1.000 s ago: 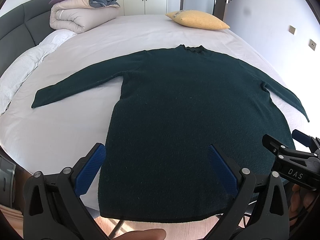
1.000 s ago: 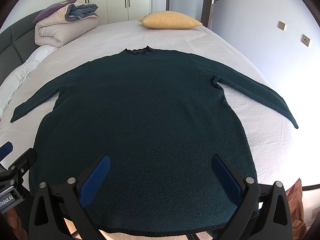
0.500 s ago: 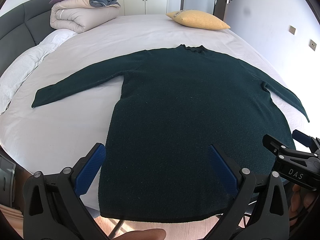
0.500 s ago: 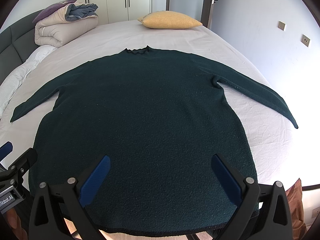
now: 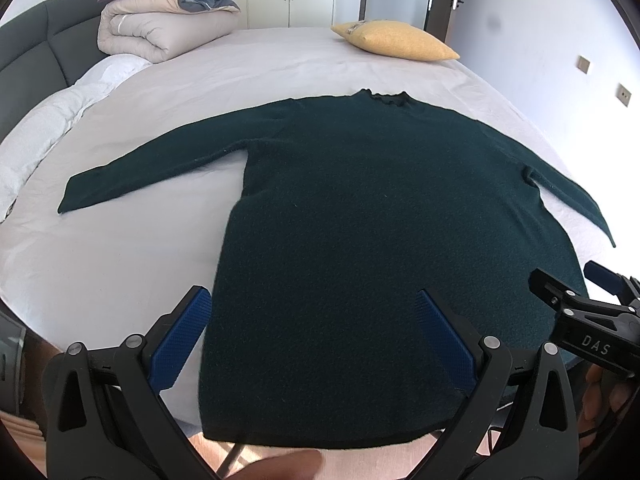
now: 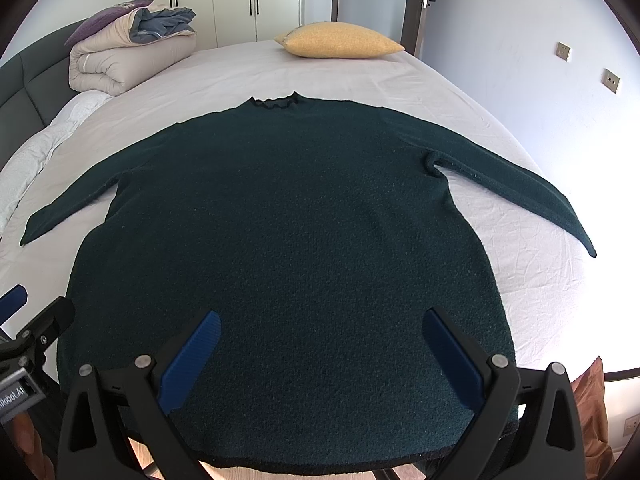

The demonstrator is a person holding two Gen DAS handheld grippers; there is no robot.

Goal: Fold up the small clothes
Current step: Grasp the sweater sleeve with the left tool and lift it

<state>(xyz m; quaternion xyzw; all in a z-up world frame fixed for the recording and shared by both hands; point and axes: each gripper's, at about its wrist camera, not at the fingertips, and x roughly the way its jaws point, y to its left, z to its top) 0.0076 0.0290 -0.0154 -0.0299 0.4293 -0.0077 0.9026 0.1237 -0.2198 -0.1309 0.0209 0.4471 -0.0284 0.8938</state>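
Since nothing is folded yet: both tools are hovering, ready.
Sweater (image 5: 380, 240): lying flat, sleeves spread.
Left gripper (image 5: 316, 340): gaping wide.
Right gripper (image 6: 320, 356): gaping wide.

sweater (image 6: 280, 240) hem past bed edge, headboard (image 5: 28, 52) cropped

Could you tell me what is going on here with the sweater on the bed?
A person holds a two-finger gripper in each hand over the near hem of a dark green sweater, which lies flat on the bed with both sleeves spread out to the sides. The left gripper and the right gripper are both open and hold nothing. No fold has been made yet. A yellow pillow and a rolled duvet lie at the far end.
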